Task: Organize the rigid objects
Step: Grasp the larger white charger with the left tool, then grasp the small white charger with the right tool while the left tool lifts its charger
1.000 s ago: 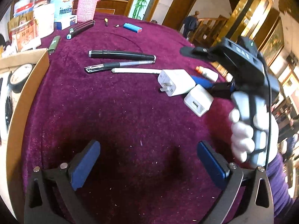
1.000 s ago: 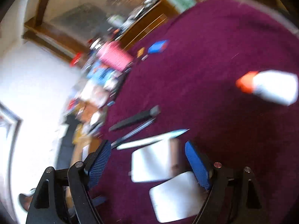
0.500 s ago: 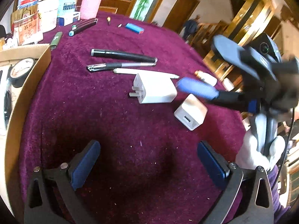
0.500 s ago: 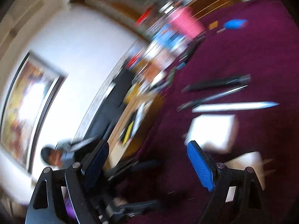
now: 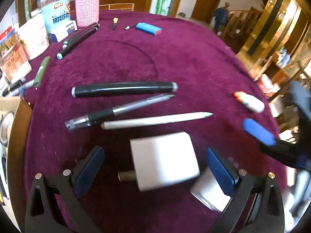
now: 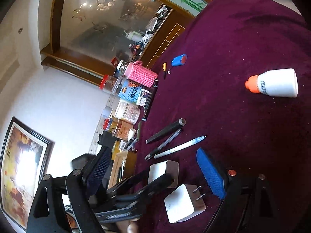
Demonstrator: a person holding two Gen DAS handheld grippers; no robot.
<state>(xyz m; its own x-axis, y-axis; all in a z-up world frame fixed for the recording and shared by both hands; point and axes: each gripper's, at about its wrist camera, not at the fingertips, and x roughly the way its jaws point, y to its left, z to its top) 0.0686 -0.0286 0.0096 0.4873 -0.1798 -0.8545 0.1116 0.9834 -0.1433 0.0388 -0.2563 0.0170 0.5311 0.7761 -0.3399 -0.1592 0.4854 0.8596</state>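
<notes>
My left gripper [image 5: 155, 167] is open, its blue pads on either side of a white charger block [image 5: 164, 160] lying on the purple cloth, not touching it. A second white charger [image 5: 208, 194] lies by the right pad; it also shows in the right wrist view [image 6: 183, 203] with its prongs up. My right gripper [image 6: 155, 172] is open and empty, beside and above the chargers. Beyond lie a black marker [image 5: 124, 89], a clear pen [image 5: 116, 110] and a white pen [image 5: 155, 120].
A white glue bottle [image 6: 276, 83] with an orange cap lies to the right. A blue lighter [image 5: 148, 28], more markers [image 5: 77, 40], a pink knitted cup [image 5: 87, 5] and jars [image 5: 56, 9] stand at the far left. A cardboard box [image 5: 17, 136] sits at the left edge.
My left gripper has moved forward, so the larger white charger now sits between its open pads. My right gripper has drawn back to the right and swung its view.
</notes>
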